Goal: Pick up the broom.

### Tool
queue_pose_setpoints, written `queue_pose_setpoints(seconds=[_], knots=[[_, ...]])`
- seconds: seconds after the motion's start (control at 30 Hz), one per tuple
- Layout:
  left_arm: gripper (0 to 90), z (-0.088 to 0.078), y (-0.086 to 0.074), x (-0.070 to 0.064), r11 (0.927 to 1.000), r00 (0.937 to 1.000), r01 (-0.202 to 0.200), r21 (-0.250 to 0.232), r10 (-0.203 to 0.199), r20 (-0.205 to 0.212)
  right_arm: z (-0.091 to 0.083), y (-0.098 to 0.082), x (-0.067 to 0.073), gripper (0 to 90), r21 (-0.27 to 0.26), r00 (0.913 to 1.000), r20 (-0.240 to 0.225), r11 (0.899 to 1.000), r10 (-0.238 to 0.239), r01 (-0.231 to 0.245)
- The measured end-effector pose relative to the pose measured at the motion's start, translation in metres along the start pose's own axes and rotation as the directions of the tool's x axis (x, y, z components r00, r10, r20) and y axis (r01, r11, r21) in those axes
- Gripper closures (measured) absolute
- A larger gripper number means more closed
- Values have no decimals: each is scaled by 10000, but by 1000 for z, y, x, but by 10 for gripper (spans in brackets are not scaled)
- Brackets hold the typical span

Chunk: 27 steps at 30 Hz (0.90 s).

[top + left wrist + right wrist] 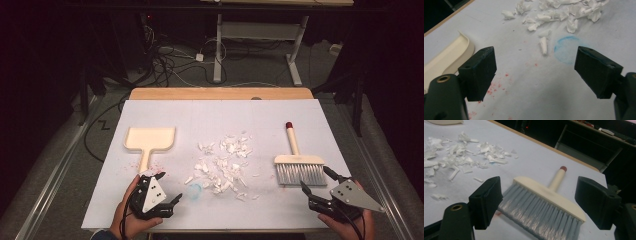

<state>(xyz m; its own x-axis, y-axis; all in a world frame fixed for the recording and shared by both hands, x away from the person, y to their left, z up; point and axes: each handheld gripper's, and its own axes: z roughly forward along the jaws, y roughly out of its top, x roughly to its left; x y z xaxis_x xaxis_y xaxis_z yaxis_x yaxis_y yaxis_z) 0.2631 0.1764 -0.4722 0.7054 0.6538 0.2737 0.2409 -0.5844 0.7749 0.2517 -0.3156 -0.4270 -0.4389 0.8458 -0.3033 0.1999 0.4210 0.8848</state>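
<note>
The left gripper (166, 186) is held low over the near left part of the table, jaws spread wide with nothing between them; in the left gripper view (535, 65) only bare white sheet, flecked with red specks, is seen between the two black pads. Just past its tips a smudged blue ring (567, 49) is marked on the sheet, and the handle end of a cream dustpan (149, 140) is seen just beside the gripper, the pan's curved rim (466, 41) showing at the left of that view. The right gripper (316, 180) is held at the near right corner, its jaws likewise spread and gripping nothing. In the right gripper view (537, 201) they are pointed at a hand brush (541, 206), which is lying flat just beyond them, untouched. The brush (299, 165) is laid with grey bristles toward the person and a cream handle with a red tip pointing away. Between dustpan and brush, a scatter of torn white paper scraps (224, 165) is spread across the middle of the white-covered table (220, 111). Beyond the far edge, a dark floor strewn with cables (165, 62) and the legs of another desk (219, 45) are seen.
</note>
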Motion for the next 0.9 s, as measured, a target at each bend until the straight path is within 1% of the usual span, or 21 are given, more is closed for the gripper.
queue_pose_setpoints(seconds=[0.07,0.2,0.27,0.3,0.4,0.43,0.47,0.5,0.53,0.57,0.6,0.63,0.67,0.73,0.8,0.83,0.87,0.9], knots=[[169,0,0,0,10000,10000,1,26,-1,20,1,0,-1,223,23,10000,3,10000,-71,71],[169,-4,-3,-2,10000,10000,-46,57,46,-11,3,2,-2,224,46,10000,30,10000,-62,61],[169,-6,-4,-2,10000,10000,-7,32,7,-44,5,4,-2,225,124,9998,145,9998,-131,129],[169,-6,-5,-2,10000,10000,27,47,-26,-53,10,7,-2,227,384,9997,187,9991,-166,159],[169,-7,-6,-3,9999,10000,14,117,-13,-65,15,9,-3,230,502,9997,226,9987,-136,124],[169,-7,-6,-3,9999,10000,-6,135,7,-71,21,11,-5,230,650,9997,221,9978,-138,123],[169,-8,-6,-4,9999,10000,-38,145,39,-54,21,11,-5,230,650,9997,221,9978,-138,123],[169,-8,-6,-5,9998,10000,-68,160,69,-63,28,14,-8,229,904,9995,262,9958,-148,124],[169,-8,-6,-6,9998,9999,-102,188,103,-59,28,14,-8,229,904,9995,262,9958,-148,124],[169,-9,-6,-6,9997,9999,-120,227,121,-60,33,16,-10,225,1087,9992,337,9939,-206,168],[169,-8,-7,-7,9996,9999,-128,261,130,-60,37,18,-12,218,1214,9985,511,9925,-201,138],[169,-8,-7,-6,9995,9999,-132,296,134,-81,48,21,-18,212,1712,9953,967,9850,71,-237],[169,-8,-7,-6,9995,9999,-100,305,102,-90,48,21,-18,212,1712,9953,967,9850,71,-237],[169,-7,-7,-6,9994,10000,-39,349,42,-76,58,25,-25,213,1817,9965,792,9825,279,-420],[169,-6,-7,-6,9992,10000,-66,402,69,-69,68,30,-30,207,1932,9945,990,9798,337,-524],[169,-6,-7,-6,9991,9999,-84,422,86,-60,73,32,-33,208,1934,9937,1012,9788,485,-675],[169,-6,-7,-7,9990,9999,-113,442,116,-59,78,34,-35,209,2036,9927,1044,9757,605,-809],[169,-6,-7,-7,9989,9999,-119,448,122,-52,86,36,-39,209,2205,9917,937,9696,876,-1065]])
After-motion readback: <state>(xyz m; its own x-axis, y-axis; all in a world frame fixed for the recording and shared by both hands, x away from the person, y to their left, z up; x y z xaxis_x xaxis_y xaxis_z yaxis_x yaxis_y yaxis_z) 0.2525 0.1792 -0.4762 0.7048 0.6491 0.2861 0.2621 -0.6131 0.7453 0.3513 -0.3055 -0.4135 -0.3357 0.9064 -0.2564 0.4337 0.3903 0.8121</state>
